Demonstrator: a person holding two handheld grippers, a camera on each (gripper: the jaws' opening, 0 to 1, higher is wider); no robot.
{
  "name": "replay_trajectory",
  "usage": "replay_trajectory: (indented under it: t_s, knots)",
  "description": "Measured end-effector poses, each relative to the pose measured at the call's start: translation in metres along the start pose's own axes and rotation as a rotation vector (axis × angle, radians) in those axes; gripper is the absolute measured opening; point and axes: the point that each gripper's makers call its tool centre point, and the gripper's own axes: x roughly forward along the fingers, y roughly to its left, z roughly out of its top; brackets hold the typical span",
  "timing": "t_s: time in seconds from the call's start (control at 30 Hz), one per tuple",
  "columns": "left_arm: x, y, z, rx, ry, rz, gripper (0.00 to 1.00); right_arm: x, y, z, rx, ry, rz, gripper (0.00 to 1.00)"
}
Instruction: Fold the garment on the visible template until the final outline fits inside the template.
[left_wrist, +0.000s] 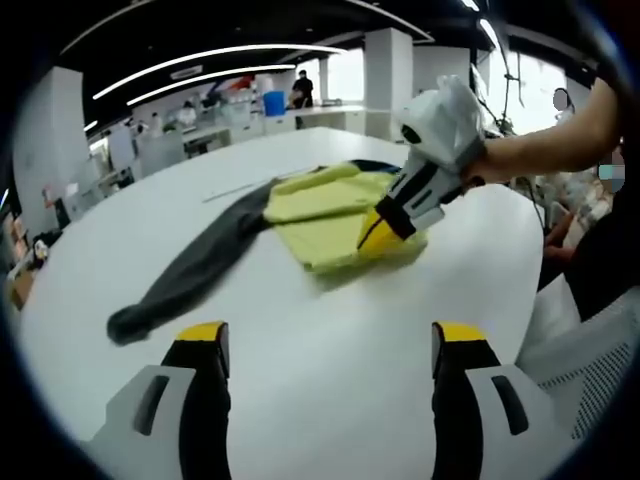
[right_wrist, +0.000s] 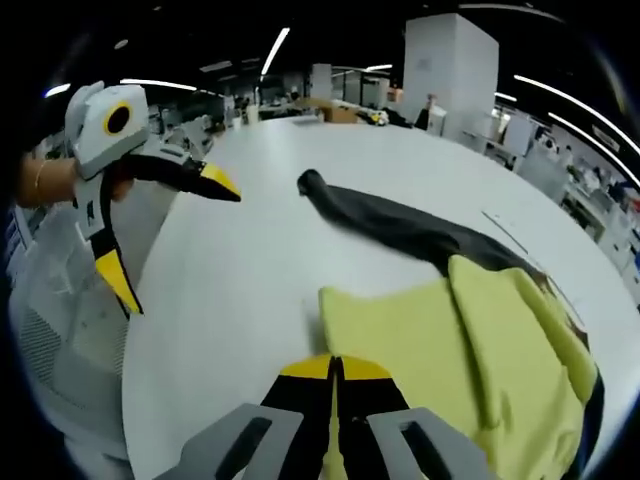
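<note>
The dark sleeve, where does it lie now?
In the left gripper view the dark sleeve stretches left across the white table from the folded yellow garment, ahead of the open left claw.

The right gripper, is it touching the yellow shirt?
Touching. In the left gripper view, the right gripper presses its tips onto the yellow shirt; its jaws look closed.
</note>
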Motion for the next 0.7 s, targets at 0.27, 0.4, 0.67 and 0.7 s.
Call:
replay_trajectory:
  t_s: [0.27, 0.4, 0.67, 0.7]
  knots:
    - [0.009, -0.002, 0.004, 0.008, 0.000, -0.020, 0.75, -0.006, -0.039, -0.002, 0.090, -0.012, -0.055, 0.00]
    - [0.012, -0.002, 0.005, 0.006, 0.001, -0.023, 0.75, 0.000, -0.054, -0.010, 0.120, 0.005, -0.078, 0.00]
    - [0.015, -0.001, 0.005, -0.003, 0.012, -0.026, 0.73, 0.011, -0.063, -0.033, 0.162, 0.067, -0.090, 0.00]
    - [0.015, 0.000, 0.005, -0.004, 0.010, -0.024, 0.74, 0.012, -0.062, -0.035, 0.156, 0.079, -0.090, 0.00]
